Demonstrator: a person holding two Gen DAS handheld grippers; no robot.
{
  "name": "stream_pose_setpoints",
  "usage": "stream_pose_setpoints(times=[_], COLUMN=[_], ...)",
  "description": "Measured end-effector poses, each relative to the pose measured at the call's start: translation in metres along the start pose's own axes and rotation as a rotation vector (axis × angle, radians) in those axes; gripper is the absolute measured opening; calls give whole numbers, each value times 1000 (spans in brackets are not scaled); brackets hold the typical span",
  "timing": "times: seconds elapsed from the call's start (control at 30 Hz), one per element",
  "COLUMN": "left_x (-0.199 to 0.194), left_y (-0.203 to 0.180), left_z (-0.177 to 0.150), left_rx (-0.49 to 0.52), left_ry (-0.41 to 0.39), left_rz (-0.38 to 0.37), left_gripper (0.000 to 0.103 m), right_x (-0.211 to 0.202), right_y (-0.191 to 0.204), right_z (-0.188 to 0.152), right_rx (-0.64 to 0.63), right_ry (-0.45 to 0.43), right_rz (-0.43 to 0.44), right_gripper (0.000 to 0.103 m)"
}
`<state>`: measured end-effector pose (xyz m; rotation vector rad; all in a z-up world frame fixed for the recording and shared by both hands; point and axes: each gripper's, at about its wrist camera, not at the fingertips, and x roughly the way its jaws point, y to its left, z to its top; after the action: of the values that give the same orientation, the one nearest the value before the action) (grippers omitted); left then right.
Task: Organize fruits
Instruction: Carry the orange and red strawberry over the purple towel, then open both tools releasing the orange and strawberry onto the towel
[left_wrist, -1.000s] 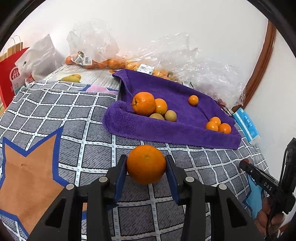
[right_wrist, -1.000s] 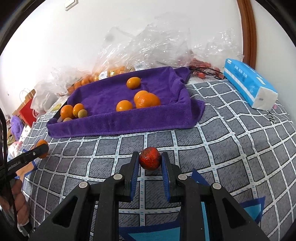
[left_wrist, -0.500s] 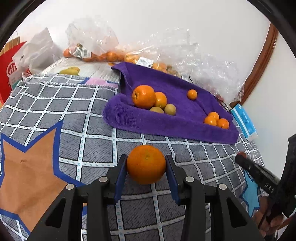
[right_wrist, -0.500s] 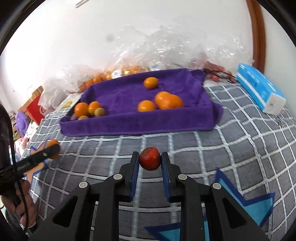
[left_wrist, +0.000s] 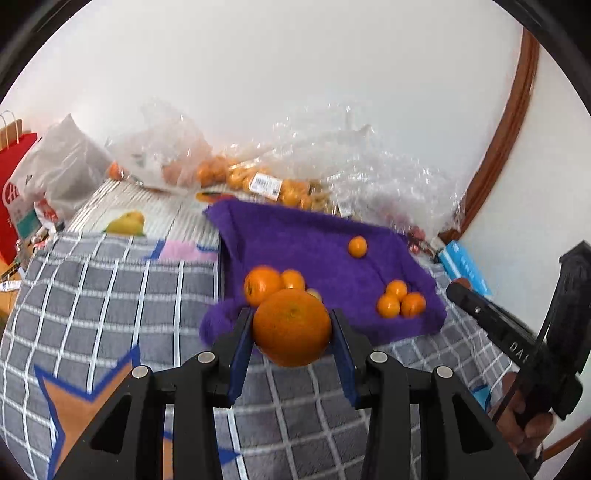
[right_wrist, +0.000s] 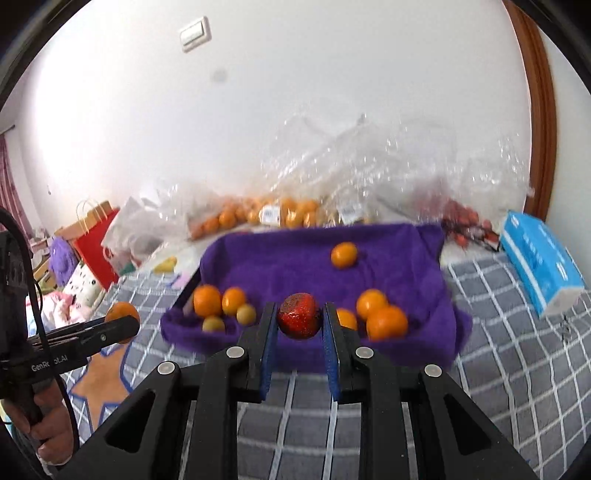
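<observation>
A grey checked bed cover (right_wrist: 509, 354) meets a white wall (right_wrist: 332, 92); the left tool (left_wrist: 291, 328) pinches an orange (left_wrist: 291, 326), and the right tool (right_wrist: 299, 321) pinches what is perhaps a red fruit (right_wrist: 299, 320).

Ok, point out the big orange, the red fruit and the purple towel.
big orange (left_wrist: 291, 326), left wrist view, middle of its peel.
red fruit (right_wrist: 299, 320), right wrist view, centre of its speckled skin.
purple towel (right_wrist: 288, 258), right wrist view, bare patch behind the fruit.
</observation>
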<state>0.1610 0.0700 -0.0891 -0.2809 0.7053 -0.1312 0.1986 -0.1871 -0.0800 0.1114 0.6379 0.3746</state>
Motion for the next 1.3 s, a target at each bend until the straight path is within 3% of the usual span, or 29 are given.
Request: stream_pose_setpoints(times=[0.13,0.43,0.77,1.3], left_x=[11,59,95,105], left_y=[-2,-10,15,27], left_z=[24,55,40,38], left_rx=[-5,-46,-124,-160], left_ry=[-36,-29,-11,-41], left_rz=[-11,-40,-57,-34], left_gripper=[39,39,39,39], right_x=[12,42,83,84], right_y=[-4,-9,-38,-53], right_z=[16,39,14,10], right_rx=[19,24,88,95], right_ry=[-8,-36,36,24], right_rz=[-1,-12,-41,-104], right_gripper=[24,24,24,24])
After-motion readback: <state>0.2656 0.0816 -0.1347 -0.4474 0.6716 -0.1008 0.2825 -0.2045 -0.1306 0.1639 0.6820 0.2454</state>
